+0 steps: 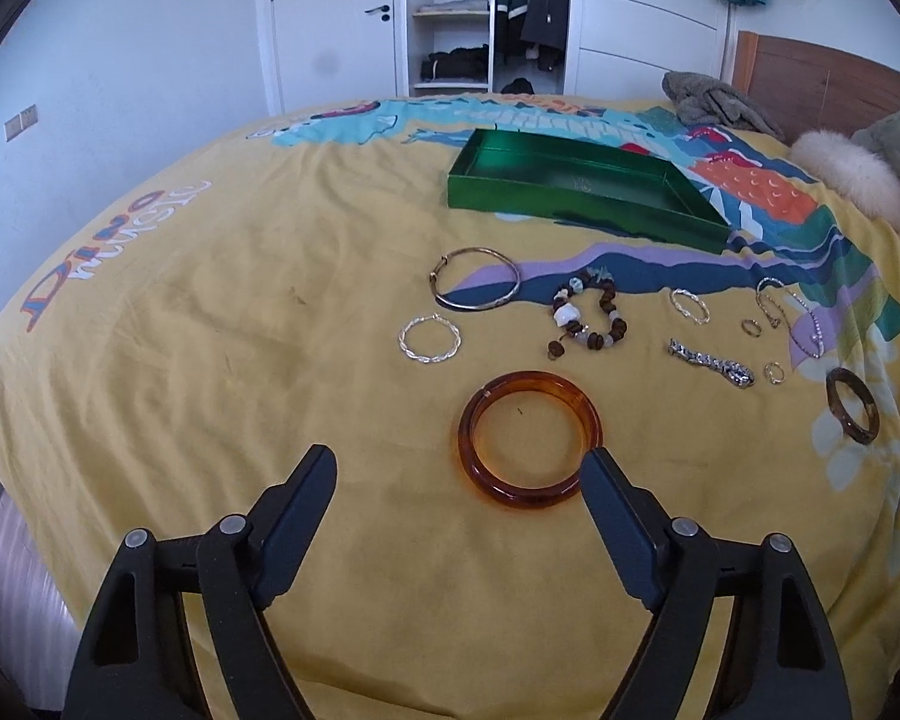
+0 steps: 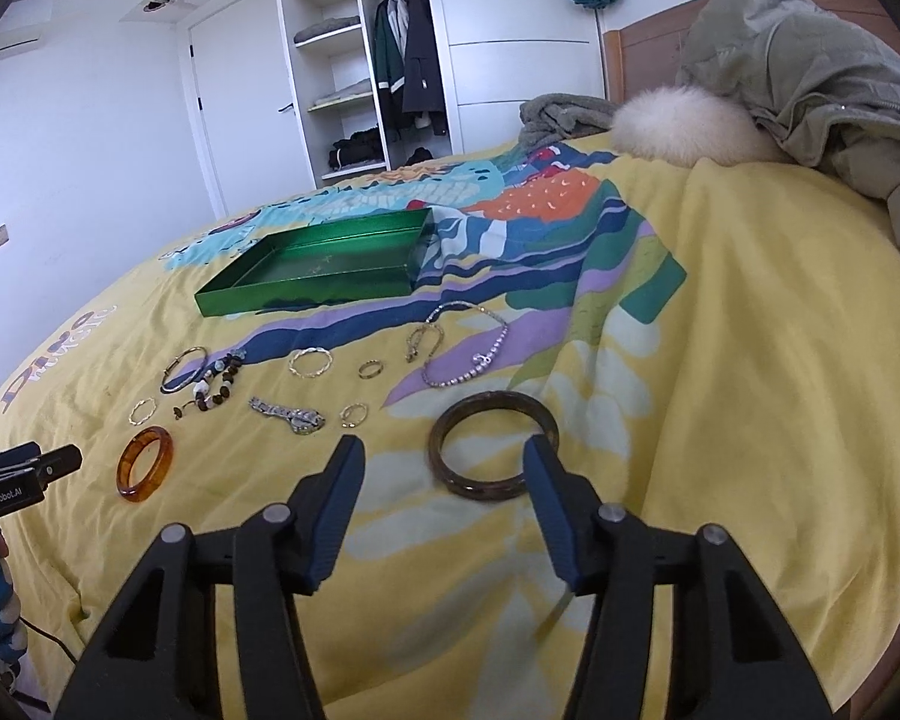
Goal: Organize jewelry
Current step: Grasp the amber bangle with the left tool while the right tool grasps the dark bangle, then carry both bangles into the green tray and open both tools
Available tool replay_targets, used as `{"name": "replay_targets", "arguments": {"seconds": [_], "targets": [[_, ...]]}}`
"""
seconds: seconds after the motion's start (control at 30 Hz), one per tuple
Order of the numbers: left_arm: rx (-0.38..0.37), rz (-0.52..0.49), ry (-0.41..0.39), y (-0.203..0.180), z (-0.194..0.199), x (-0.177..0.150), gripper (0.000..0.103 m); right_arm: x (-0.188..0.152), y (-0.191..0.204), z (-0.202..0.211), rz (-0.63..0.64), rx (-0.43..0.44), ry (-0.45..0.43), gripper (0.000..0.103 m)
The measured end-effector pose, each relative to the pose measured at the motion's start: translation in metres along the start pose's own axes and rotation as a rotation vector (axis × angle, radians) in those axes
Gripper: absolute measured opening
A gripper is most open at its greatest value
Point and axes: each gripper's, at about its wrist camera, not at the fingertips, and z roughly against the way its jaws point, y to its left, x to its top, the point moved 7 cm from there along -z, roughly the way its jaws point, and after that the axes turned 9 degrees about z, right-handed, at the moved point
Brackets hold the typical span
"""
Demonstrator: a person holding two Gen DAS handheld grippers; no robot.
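Beyond both grippers, far up the yellow bedspread (image 1: 210, 360), the green tray (image 1: 576, 204) lies with nothing visible in it, so by my reading the sorting has not started: every piece of jewelry is spread loose on the cover between the tools and the tray.

Just ahead of the left gripper (image 1: 459, 459) lies the amber bangle (image 1: 529, 439), flat on the cloth. Its right finger comes up against the ring's right edge, though I cannot tell whether it touches; the left finger stands well off to the other side. The jaws are wide apart and hold nothing. Past the bangle sit a twisted silver hoop (image 1: 430, 341), a large metal bangle (image 1: 476, 278), a beaded bracelet (image 1: 588, 318) and a silver watch (image 1: 713, 363).

Directly before the right gripper (image 2: 444, 450) lies the dark brown bangle (image 2: 493, 445). Its right fingertip overlaps the near right rim; the left finger is off to the ring's left. These jaws are parted too, empty, with no pad pressing the ring. Further out lie a rhinestone chain (image 2: 471, 354) and small rings.

Both tools tilt downward toward the bed, each lined up on its own bangle. Picking up, carrying and placing are all left to do.
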Motion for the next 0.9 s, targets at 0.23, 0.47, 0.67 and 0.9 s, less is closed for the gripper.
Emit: {"name": "replay_targets", "arguments": {"seconds": [0.23,0.47,0.67,0.9], "targets": [[-0.010,0.022,0.100,0.000,-0.043,0.005,0.062,0.003,-0.029,-0.034,-0.051,-0.004,0.045,0.035],[-0.032,-0.004,0.191,-0.009,-0.076,-0.005,0.042,-0.009,-0.051,-0.080,-0.087,0.000,0.160,0.024],[-0.047,-0.035,0.182,-0.015,-0.077,0.000,0.010,-0.020,-0.049,-0.092,-0.055,0.004,0.203,0.009],[-0.060,-0.043,0.101,-0.020,-0.052,0.019,0.009,0.009,-0.037,-0.061,0.008,-0.007,0.097,0.008]]}}
